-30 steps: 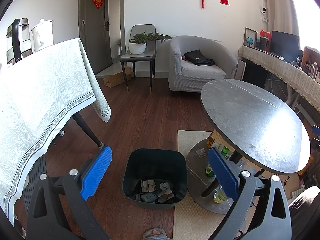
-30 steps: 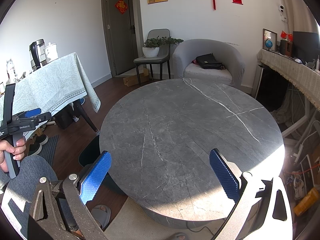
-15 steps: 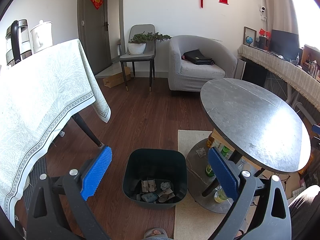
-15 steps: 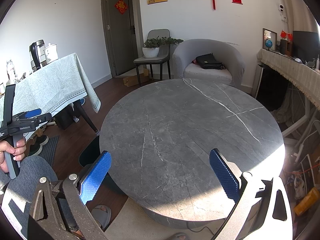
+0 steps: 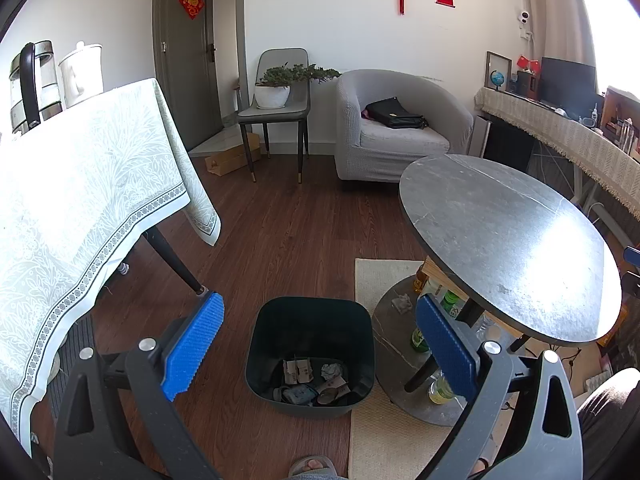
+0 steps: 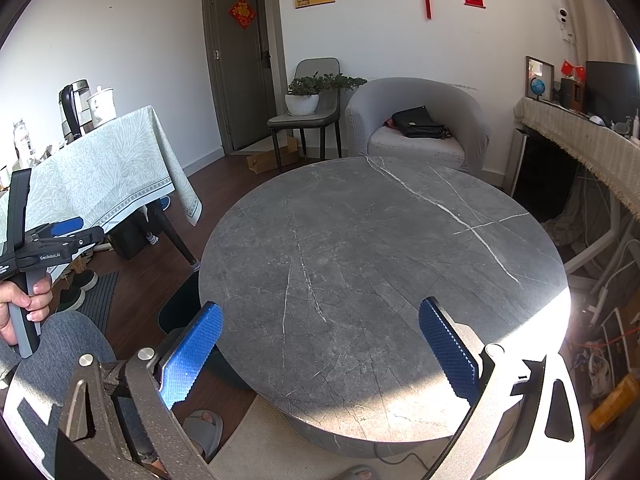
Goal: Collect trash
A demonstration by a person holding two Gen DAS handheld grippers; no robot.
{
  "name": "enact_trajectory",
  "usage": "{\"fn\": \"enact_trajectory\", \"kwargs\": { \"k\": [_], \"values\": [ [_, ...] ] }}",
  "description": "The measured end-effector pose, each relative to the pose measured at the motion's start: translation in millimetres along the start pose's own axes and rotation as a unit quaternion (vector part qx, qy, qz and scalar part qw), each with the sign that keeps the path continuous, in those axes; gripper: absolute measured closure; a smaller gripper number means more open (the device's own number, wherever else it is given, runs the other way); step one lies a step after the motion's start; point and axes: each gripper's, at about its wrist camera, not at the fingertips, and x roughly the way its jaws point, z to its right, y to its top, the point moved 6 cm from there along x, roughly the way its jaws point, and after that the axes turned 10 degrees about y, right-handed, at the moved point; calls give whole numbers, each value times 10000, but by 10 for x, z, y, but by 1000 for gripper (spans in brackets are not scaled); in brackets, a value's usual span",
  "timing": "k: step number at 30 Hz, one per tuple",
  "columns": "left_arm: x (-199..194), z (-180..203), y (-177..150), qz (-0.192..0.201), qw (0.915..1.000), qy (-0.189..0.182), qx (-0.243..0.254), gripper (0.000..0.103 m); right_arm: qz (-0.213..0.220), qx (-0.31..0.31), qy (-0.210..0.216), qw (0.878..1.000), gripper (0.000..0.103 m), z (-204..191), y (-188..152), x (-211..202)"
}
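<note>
The trash (image 5: 310,380) lies at the bottom of a dark bin (image 5: 256,344) on the wooden floor (image 5: 280,232), just beside the round worktop (image 5: 500,240) and touching the edge of a pale rug (image 5: 380,280). It looks like crumpled paper, small cartons and wrappers — light, soft stuff that would crush under a firm squeeze and is best pinched at a raised fold or corner. The bin itself seems stiff plastic; its rim would be the place to grip it, though a smooth wall could slip between flat pads.

The left gripper (image 5: 318,340) hovers above and a little in front of the bin, tilted down towards it, jaws spread wide with nothing between them. In the right wrist view a hand (image 6: 24,304) holds this tool by its handle beside a knee in grey trousers.

The right gripper (image 6: 320,344) is held over the near edge of the worktop (image 6: 380,260), pointing across the bare marble top — its jaws also stand wide apart and empty. No loose trash shows on the worktop, so collecting appears largely done. Bottles (image 5: 440,390) stand on the lower shelf under the worktop; whether they count as trash I cannot tell.
</note>
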Motion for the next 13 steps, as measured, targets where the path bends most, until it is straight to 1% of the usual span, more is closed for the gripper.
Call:
{"fn": "enact_trajectory", "kwargs": {
  "k": [13],
  "values": [
    [5,-29,5,-5,10000,34,25,4,-4,6,0,10000,4,-5,13,3]
  ]
}}
